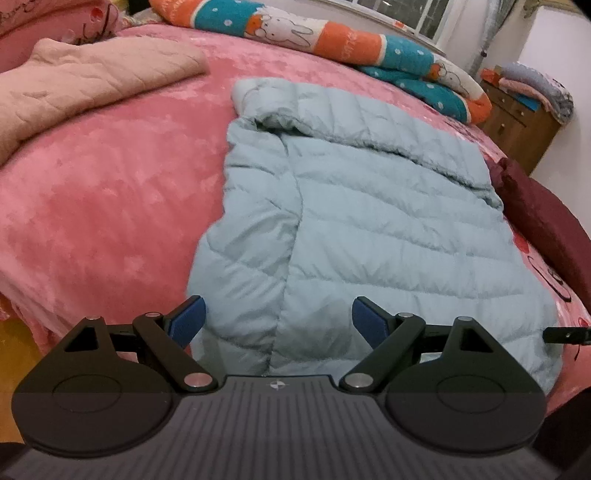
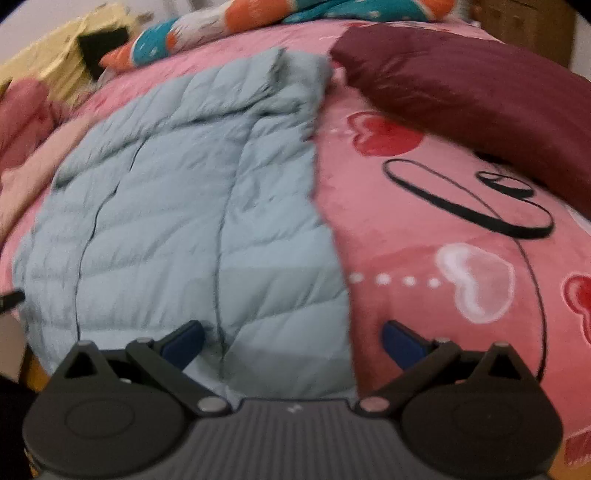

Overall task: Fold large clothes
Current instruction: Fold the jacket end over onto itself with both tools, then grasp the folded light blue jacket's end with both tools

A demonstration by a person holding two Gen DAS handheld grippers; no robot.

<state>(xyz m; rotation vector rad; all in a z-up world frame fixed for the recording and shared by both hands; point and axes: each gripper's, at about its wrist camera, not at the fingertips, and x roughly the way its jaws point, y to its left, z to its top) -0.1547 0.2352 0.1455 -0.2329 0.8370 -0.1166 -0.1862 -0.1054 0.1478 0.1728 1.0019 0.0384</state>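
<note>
Left wrist view: left tool (image 1: pixel 279 321) at 6 o'clock, blue pads (image 1: pixel 188 321) spread wide, pinching nothing. It hangs over the near hem of the light blue puffer jacket (image 1: pixel 369 229); whether the pads touch fabric, cannot tell. Jacket lies flat on the pink bed cover (image 1: pixel 110 192), centre to 3 o'clock, body running from 6 toward 12, collar end at 12. One sleeve folded across the upper part, lying diagonally toward 3 o'clock. Dark seam or zip line runs down the middle toward 6. Peach quilted blanket (image 1: pixel 74 81) bunched at 10 o'clock, well apart from the jacket. Rabbit-print blanket (image 1: pixel 332 37) in orange, teal and white rolled along the far edge, 12 to 2 o'clock. Maroon garment (image 1: pixel 546 218) at 3 o'clock, just beside the jacket's right edge. Wooden cabinet (image 1: pixel 517 122) at 2 o'clock past the bed, folded cloth on top. Tip of the other tool pokes in at 3 o'clock low.

Right wrist view, blurred: right tool (image 2: pixel 293 341) at 6 o'clock, pads apart, gripping nothing. Its left pad sits over the puffer jacket (image 2: pixel 184 221), right pad over the bed cover (image 2: pixel 424 240), jacket's right edge between them. Jacket fills 9 to 12 o'clock. Maroon garment (image 2: pixel 480 92) at 1 to 2 o'clock, near the jacket's far corner. Bed cover here shows red and white hearts and black line art. Rabbit-print blanket (image 2: pixel 258 18) at 12 o'clock.
</note>
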